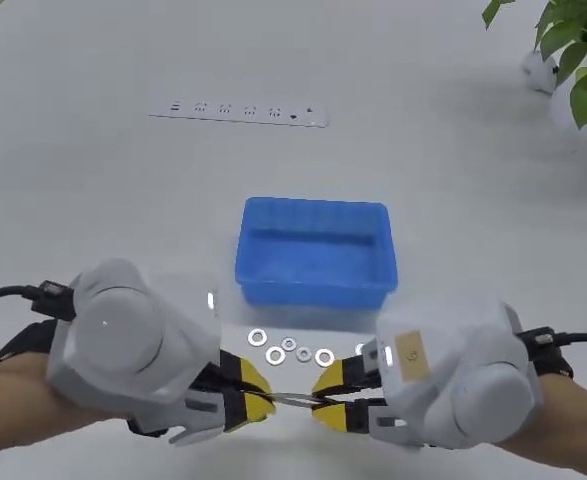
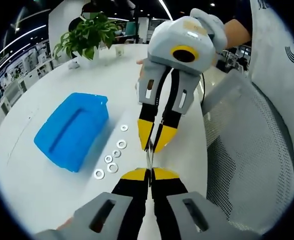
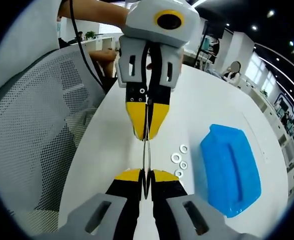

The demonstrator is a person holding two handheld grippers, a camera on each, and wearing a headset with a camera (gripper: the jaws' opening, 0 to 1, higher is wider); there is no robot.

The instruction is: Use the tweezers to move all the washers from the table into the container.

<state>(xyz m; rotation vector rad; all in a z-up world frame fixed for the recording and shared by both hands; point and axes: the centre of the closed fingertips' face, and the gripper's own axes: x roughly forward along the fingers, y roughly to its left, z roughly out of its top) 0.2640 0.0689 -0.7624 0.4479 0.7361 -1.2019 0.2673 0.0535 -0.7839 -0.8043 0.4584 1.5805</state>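
sticker (image 1: 410, 352) on right gripper (image 1: 323, 401): unreadable | tweezers (image 1: 295, 400): thin, silver, lower centre, clamped by left gripper (image 1: 263, 399) and right

Matt white table (image 1: 103, 220)
At the tips of the left gripper (image 1: 258, 392), thin shiny-metal tweezers (image 1: 293, 400); beside it, glossy metal washers (image 1: 275, 356), smooth plastic container (image 1: 313, 285).

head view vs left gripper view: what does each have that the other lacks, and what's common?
Head view: a white power strip on the table beyond the blue container, and the left tool seen whole, grey housing included.
Left gripper view: a mesh chair next to the table, and an office room with ceiling lights behind.
Both: the blue container, the washers beside it, the potted plant, the right tool, and the tweezers clamped between the two tools.
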